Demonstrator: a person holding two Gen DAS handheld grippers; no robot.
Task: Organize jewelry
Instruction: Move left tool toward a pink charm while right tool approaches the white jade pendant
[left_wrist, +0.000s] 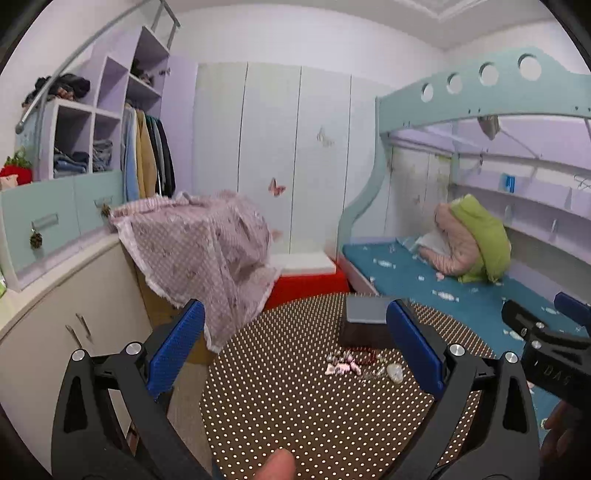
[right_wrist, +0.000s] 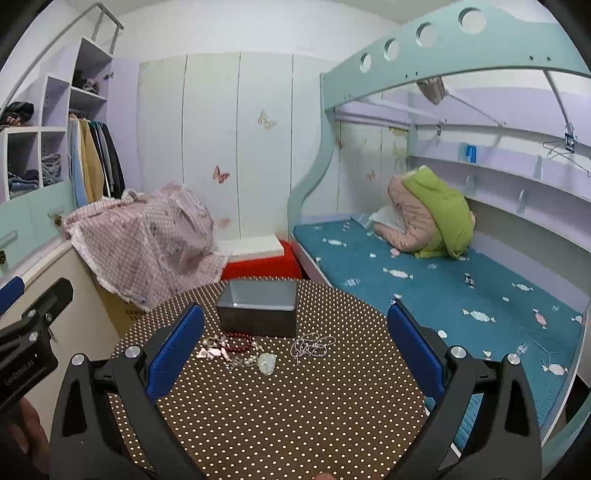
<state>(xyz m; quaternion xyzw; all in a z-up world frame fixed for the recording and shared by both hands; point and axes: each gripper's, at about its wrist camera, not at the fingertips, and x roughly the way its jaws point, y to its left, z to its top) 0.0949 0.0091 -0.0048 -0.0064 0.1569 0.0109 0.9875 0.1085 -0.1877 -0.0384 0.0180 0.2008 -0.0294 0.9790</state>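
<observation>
Both the right gripper and the left gripper hang wide apart, empty. The jewelry lies ahead, slightly left of the right gripper (seemingly nearer), on the dotted table before the gray box.

Each tool is black plastic; blue ribbed pads; silver screws at the pivots.

Box: grey, rectangular, open-topped, upright at the far side of the dotted table.
Red bead bracelet: just before the box.
Silver chain: tangled, right of bracelet.
Pale pendant: nearest, among pearl strands.
</observation>
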